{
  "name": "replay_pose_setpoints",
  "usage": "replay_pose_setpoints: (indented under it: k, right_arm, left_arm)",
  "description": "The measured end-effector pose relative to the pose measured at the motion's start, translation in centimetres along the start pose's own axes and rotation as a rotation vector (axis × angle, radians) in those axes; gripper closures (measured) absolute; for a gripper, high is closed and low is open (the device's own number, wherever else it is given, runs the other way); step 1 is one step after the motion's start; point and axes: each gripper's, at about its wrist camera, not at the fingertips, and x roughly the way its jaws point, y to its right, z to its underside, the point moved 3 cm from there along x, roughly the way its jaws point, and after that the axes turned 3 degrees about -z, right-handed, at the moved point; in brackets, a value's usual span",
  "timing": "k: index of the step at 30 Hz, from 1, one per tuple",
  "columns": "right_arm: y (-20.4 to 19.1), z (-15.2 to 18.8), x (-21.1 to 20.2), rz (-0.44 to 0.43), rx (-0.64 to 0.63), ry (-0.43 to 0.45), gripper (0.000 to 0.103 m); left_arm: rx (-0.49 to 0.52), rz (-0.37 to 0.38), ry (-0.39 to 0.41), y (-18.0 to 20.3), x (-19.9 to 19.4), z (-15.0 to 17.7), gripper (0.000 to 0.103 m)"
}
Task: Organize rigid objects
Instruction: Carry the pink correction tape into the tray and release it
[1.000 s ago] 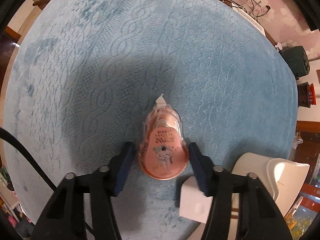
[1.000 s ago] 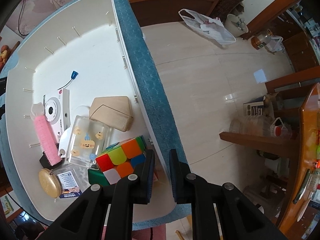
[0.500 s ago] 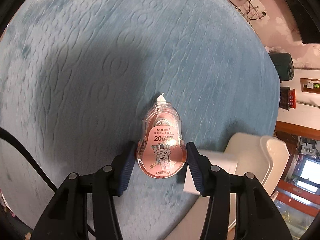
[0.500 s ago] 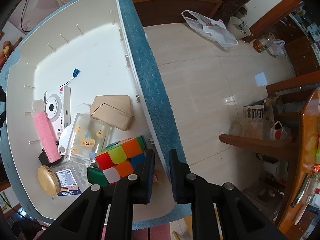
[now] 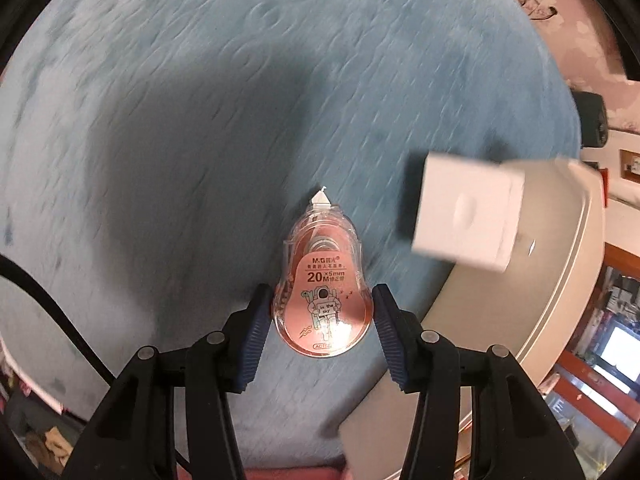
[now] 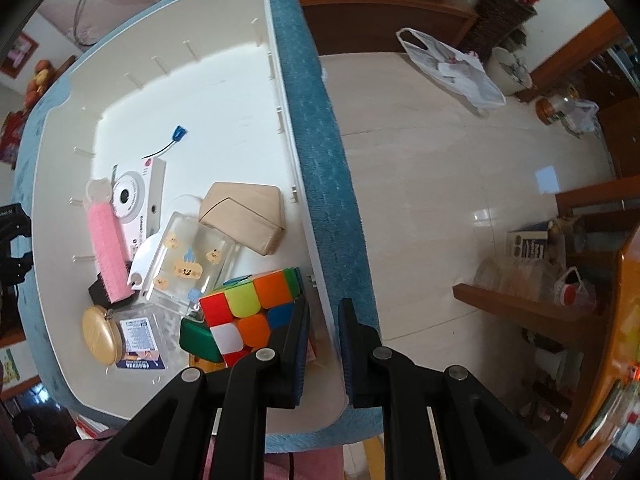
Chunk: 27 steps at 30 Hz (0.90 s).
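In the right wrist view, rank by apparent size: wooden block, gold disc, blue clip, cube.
1. Cube, though nearest the camera, so partly unsure.
2. Wooden block, close to it.
3. Gold disc.
4. Blue clip.

Both wrist views look steeply down, close, sharing the white bin (image 6: 280, 92) (left sees only its rim).

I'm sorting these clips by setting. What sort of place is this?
Most likely a lived-in home room. A blue textured cloth covers the table, wooden cabinets stand on a glossy tiled floor, and a plastic bag and jars lie about.
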Motion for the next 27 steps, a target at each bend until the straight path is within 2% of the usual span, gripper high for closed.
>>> replay_pose_setpoints:
  k: [6,12,20,21,22,23,25,27]
  right_arm:
    - [-0.1,0.2,-0.1,-0.037,-0.083,0.004,0.088]
    - [0.0,0.5,-0.3,-0.087,-0.165,0.005,0.088]
    - [0.0,0.8,-0.4,-0.134,-0.277,-0.003,0.088]
    - [0.0,0.9,-0.5,-0.138,-0.289,-0.004,0.088]
    - [-0.1,1.0,-0.5,-0.141,-0.307,-0.006,0.088]
    - [-0.1,1.0,-0.5,-0.143,-0.328,-0.007,0.088]
    - [-0.2,0.9,-0.4,-0.149,-0.362,-0.011,0.088]
    - [-0.3,0.9,-0.4,-0.158,-0.392,-0.015,0.087]
  left_arm:
    - [-0.008,-0.034,0.007,-0.7,-1.4,4.4,0.049]
    - [0.056,-0.107,0.067,-0.2,-4.0,9.9,0.049]
    - [0.105,-0.115,0.145,1.3,-7.2,15.1,0.049]
    - [0.114,-0.120,0.159,1.8,-7.5,15.8,0.049]
    - [0.120,-0.121,0.171,3.5,-7.9,14.7,0.049]
    - [0.126,-0.117,0.188,4.2,-8.2,15.1,0.049]
    - [0.141,-0.110,0.213,9.1,-7.0,14.7,0.049]
    - [0.168,-0.103,0.248,11.6,-6.1,15.5,0.049]
